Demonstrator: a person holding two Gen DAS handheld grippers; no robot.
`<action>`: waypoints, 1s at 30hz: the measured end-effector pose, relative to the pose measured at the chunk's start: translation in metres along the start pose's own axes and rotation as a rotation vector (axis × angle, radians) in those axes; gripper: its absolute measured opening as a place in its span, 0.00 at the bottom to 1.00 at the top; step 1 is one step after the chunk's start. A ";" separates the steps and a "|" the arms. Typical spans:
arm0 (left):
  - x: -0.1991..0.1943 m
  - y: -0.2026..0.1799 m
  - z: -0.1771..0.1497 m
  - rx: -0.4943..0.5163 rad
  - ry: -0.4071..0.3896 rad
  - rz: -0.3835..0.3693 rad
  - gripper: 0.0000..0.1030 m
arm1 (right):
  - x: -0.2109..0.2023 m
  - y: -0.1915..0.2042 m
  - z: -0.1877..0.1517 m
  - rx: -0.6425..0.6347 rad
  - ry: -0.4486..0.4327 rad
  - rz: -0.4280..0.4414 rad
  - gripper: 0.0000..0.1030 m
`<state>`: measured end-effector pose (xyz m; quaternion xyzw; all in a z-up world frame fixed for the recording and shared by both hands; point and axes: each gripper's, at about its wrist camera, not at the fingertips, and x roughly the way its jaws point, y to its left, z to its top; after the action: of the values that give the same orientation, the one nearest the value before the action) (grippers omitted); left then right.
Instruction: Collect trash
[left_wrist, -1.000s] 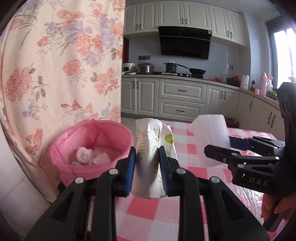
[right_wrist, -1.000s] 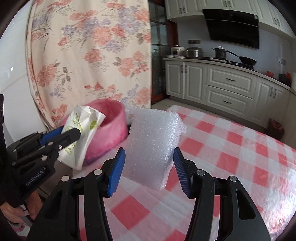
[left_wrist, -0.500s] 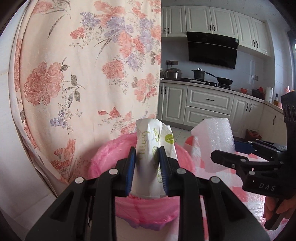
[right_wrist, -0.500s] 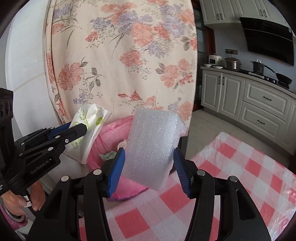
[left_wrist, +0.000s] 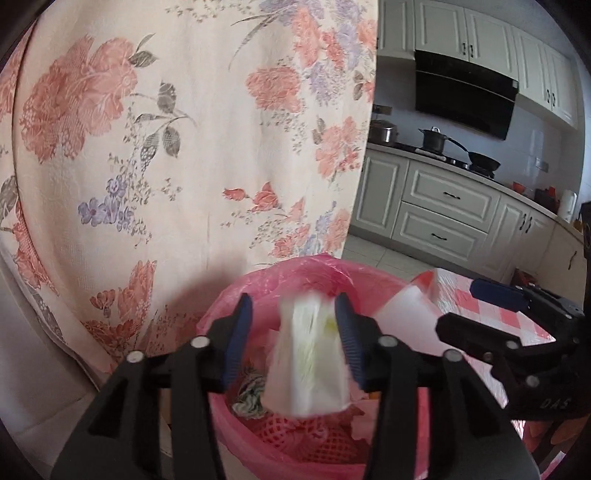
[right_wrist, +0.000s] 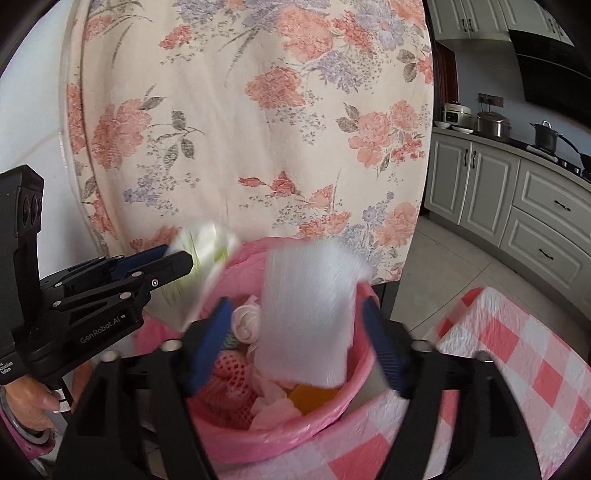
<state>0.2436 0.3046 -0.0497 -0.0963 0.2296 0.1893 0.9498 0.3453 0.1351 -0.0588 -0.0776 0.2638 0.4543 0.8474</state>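
1. Left gripper (left_wrist: 293, 332): fingers (left_wrist: 238, 328) spread apart over the bin (left_wrist: 258, 435). The wrapper (left_wrist: 306, 365), white with green print, sits blurred between them, with a gap showing on either side; no contact with the pads is visible.
2. Right gripper (right_wrist: 297, 339): fingers (right_wrist: 210, 343) also spread wide. The foam (right_wrist: 306, 317), a white block streaked by motion blur, lies between them above the bin's mouth, touching neither pad.
3. Bin (right_wrist: 280, 439): a pink tub with a pink liner folded over its rim, standing at the edge of the worktop (right_wrist: 517, 369). Inside are a red mesh sleeve (right_wrist: 231, 384), crumpled tissue (right_wrist: 247, 321) and an orange scrap (right_wrist: 310, 398).
4. In the right wrist view, the left gripper (right_wrist: 181, 262) reaches in from the left, with the wrapper (right_wrist: 207, 251) at its tips over the bin's near-left rim.
5. In the left wrist view, the right gripper (left_wrist: 476, 306) reaches in from the right, with the foam (left_wrist: 410, 317) just beside its tips.
6. Worktop (left_wrist: 498, 310): covered in a red-and-white check cloth.
7. Curtain (left_wrist: 184, 147): floral, hanging directly behind the bin.
8. Cabinets (right_wrist: 535, 206): grey, in the background on the right.
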 end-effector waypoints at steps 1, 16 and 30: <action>0.000 0.002 -0.001 -0.007 -0.002 0.008 0.51 | 0.000 -0.003 -0.001 0.005 -0.001 -0.004 0.76; -0.076 -0.003 -0.015 -0.026 -0.117 0.133 0.95 | -0.071 -0.006 -0.012 0.038 -0.054 -0.127 0.78; -0.188 -0.027 -0.037 0.013 -0.173 0.107 0.95 | -0.166 0.032 -0.044 0.091 -0.136 -0.198 0.85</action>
<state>0.0850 0.2109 0.0090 -0.0611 0.1527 0.2461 0.9552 0.2282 0.0166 -0.0072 -0.0337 0.2169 0.3600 0.9068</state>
